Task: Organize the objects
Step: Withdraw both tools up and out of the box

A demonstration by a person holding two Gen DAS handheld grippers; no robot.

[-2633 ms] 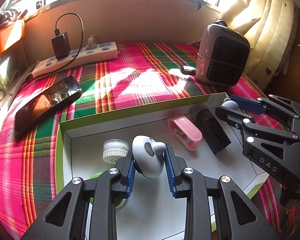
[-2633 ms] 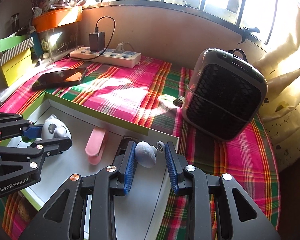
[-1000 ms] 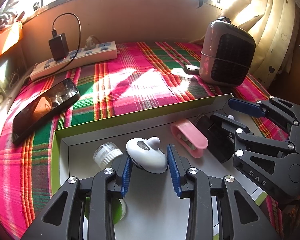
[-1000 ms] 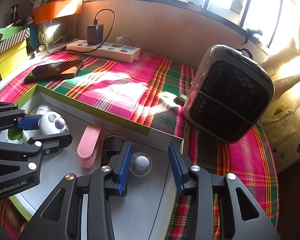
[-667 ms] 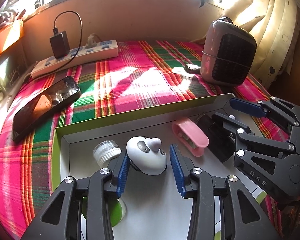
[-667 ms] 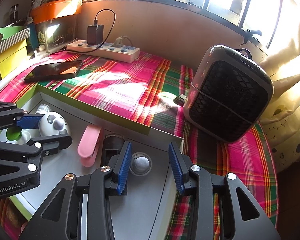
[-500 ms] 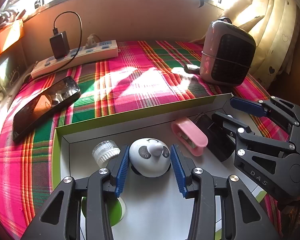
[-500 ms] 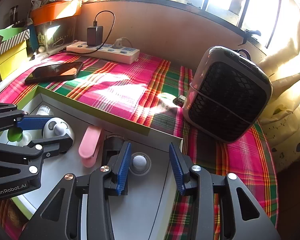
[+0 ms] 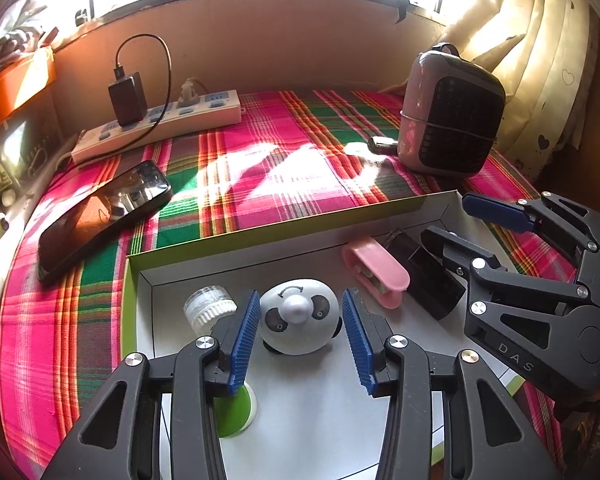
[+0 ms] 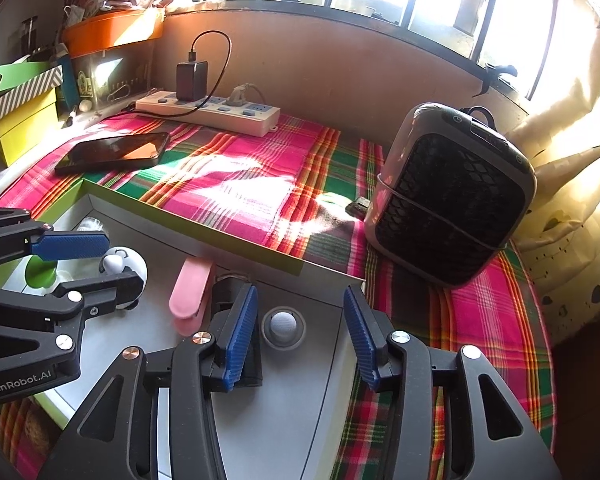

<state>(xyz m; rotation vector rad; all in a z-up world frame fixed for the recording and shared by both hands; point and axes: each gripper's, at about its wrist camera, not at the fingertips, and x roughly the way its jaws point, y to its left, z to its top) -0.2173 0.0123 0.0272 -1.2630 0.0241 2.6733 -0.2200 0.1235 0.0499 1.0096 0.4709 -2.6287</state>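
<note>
A shallow box (image 9: pixel 300 224) with a green rim and grey floor lies on the plaid cloth. A white panda toy (image 9: pixel 298 322) stands on the box floor between the open blue pads of my left gripper (image 9: pixel 300 338), untouched. My right gripper (image 10: pixel 298 336) is open above a small grey ball on a round base (image 10: pixel 282 326) near the box's right end. A pink clip (image 9: pixel 376 272), a black block (image 9: pixel 424 276), a ribbed white cap (image 9: pixel 208 308) and a green disc (image 9: pixel 236 410) also lie in the box.
A black phone (image 9: pixel 100 216) lies left of the box. A white power strip (image 9: pixel 156 124) with a black charger sits by the back wall. A small heater (image 10: pixel 452 204) stands at the right, a curtain behind it. Boxes (image 10: pixel 24 120) are stacked far left.
Both grippers opened and let go: the left set the panda toy down upright in the box, the right set the grey ball down. Both have pulled back slightly.
</note>
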